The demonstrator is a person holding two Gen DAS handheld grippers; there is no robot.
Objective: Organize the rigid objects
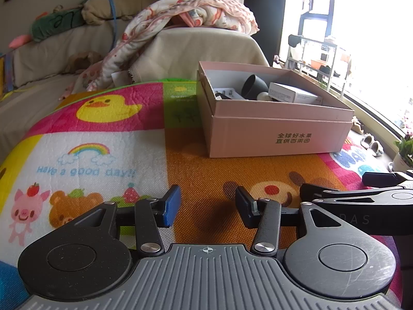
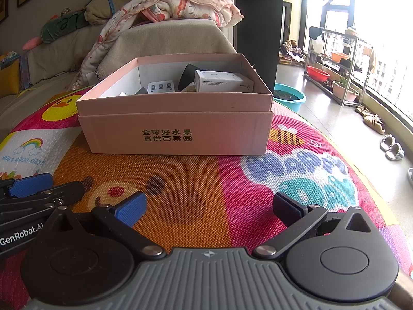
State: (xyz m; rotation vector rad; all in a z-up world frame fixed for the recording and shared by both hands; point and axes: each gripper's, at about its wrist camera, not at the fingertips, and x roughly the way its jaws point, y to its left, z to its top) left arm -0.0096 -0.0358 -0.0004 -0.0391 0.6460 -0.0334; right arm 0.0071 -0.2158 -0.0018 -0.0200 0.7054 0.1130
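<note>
Both wrist views low over mat point(image 1: 196, 155), facing shared box point(image 2: 180, 129)

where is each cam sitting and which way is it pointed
Left wrist: sits on the left gripper, low over the play mat, facing the pink box ahead to its right; its own open fingers show, with the right gripper at the right edge.
Right wrist: sits on the right gripper, facing the pink box almost head-on; its open fingers show, with the left gripper at the left edge.
Shared: box, mat, draped blanket.
</note>
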